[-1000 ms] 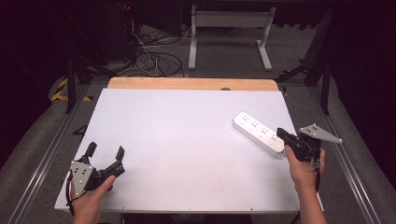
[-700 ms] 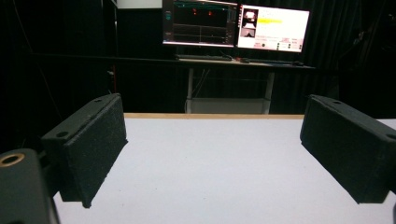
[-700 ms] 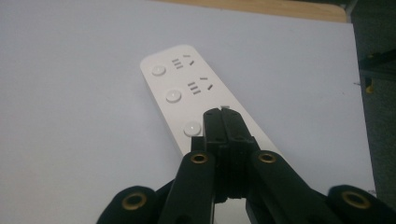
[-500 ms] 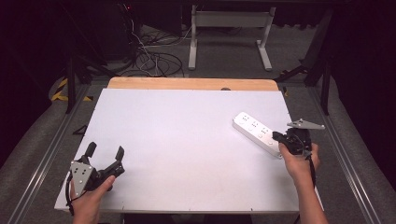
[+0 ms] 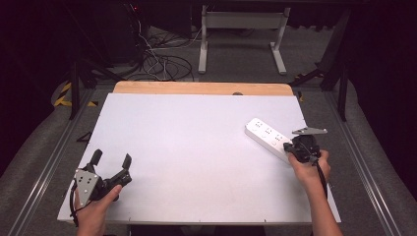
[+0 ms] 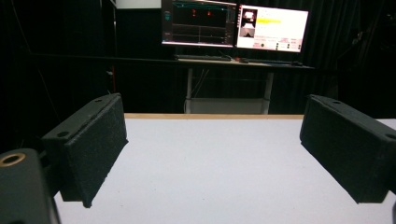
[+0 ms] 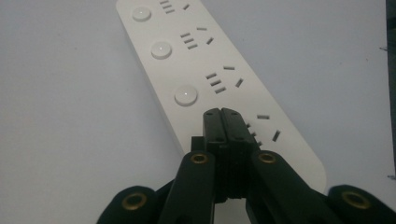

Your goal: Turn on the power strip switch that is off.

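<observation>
Power strip (image 5: 268,139): it lies flat on the white table (image 5: 196,142), near the right edge and about midway between the near and far sides, set at a slant so that its far end points toward the table's middle and its near end toward my right hand (image 5: 309,169). In the right gripper view I see the strip (image 7: 210,70) running up and away from me, with a row of round buttons along one side and groups of socket slots along the other. My right gripper (image 5: 297,147) is over the strip's near end; its jaws are pressed flat against each other with nothing between them, and their tip (image 7: 223,116) sits above the strip's last socket, just past the third button. I cannot tell from these views whether the tip touches the plastic or hangs just above it. My left gripper (image 5: 110,164) is well apart from all this, at the near left corner of the table, held low in my left hand (image 5: 96,206). Its jaws stand wide apart and hold nothing; in the left gripper view I see the two black pads (image 6: 95,149) spread to either side, with bare table between them. Beyond the far edge of the table stands a desk with two lit monitors (image 6: 233,29).
</observation>
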`<state>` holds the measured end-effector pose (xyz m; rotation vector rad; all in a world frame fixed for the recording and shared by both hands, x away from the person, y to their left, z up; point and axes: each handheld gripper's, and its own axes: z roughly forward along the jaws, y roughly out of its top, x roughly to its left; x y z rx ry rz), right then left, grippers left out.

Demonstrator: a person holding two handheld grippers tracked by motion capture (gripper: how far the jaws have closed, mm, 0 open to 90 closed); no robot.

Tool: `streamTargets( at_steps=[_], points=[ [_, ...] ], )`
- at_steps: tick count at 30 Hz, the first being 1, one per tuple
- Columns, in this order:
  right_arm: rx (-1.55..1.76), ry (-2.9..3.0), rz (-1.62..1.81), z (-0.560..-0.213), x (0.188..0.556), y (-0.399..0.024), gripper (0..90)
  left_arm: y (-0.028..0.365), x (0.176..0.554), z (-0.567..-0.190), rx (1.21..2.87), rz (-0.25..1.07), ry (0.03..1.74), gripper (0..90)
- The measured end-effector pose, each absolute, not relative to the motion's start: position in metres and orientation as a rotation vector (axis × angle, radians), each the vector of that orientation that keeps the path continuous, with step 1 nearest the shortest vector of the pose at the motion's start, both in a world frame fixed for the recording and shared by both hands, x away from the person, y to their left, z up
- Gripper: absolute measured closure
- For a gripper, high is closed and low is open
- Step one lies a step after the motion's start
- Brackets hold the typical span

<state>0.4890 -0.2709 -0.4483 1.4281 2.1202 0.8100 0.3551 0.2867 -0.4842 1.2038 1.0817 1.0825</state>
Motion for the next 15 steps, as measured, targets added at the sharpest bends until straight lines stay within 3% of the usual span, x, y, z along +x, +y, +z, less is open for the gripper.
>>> streamTargets(
  at_steps=[15],
  points=[
    [1.4,2.133,0.726,-0.4495,0.49,-0.2632,90.0,0.2854,0.3553,-0.4841,1.206,1.082,1.077,8.0]
  ],
)
